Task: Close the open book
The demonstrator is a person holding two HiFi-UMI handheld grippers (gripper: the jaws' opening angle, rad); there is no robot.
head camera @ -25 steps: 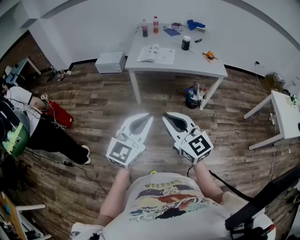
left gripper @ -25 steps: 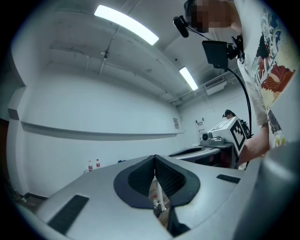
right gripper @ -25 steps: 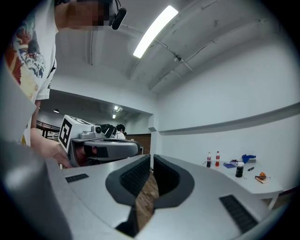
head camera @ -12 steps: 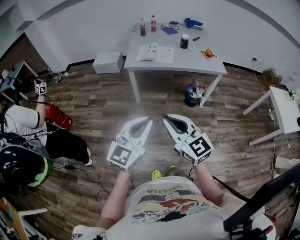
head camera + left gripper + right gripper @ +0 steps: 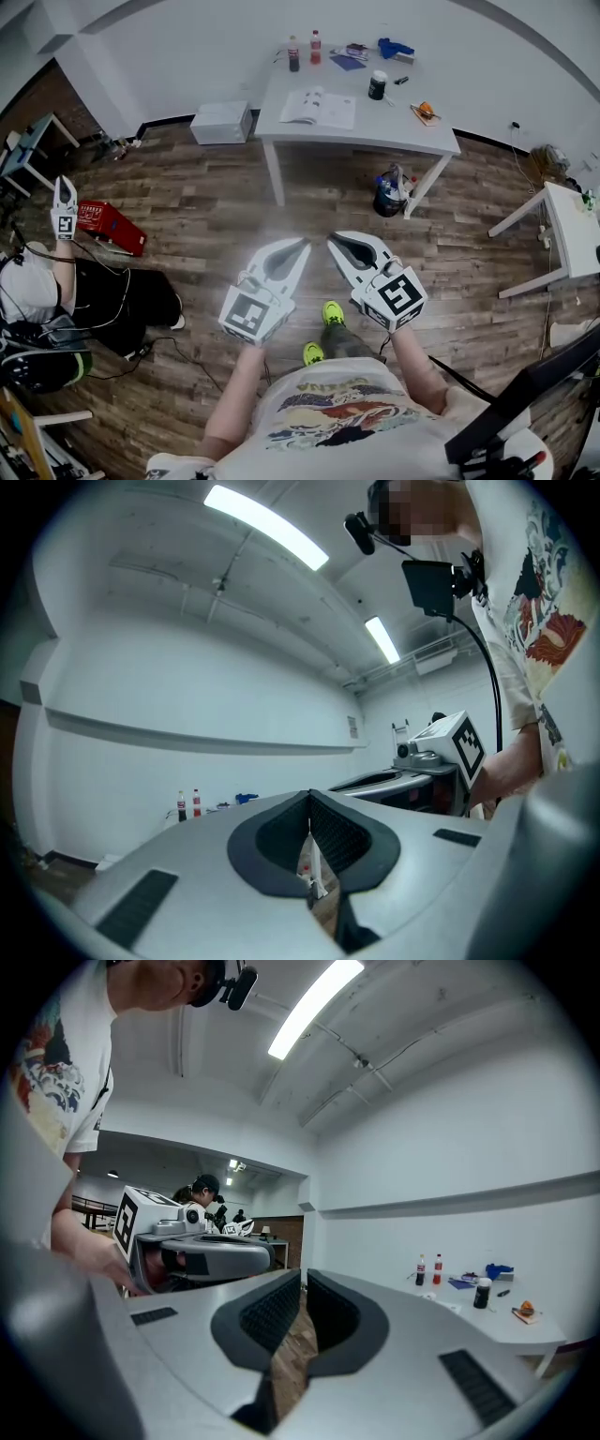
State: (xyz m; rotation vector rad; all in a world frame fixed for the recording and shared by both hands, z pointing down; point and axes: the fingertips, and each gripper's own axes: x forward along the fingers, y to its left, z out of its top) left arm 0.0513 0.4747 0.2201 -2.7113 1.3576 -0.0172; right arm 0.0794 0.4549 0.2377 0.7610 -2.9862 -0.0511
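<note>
Book (image 5: 319, 106) lies open on the white bench (image 5: 375, 136) across the room, well apart from the person. Over the wooden floor (image 5: 187, 206), the left claw (image 5: 300, 246) and right claw (image 5: 335, 240) are pinched together, holding nothing.

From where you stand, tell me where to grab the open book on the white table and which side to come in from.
I'd pinch the open book by the outer edge of its right-hand half, coming from the table's near long side. It lies flat and spread close to that side, so only the thin free edge offers a grip; fold it over the spine.
</note>
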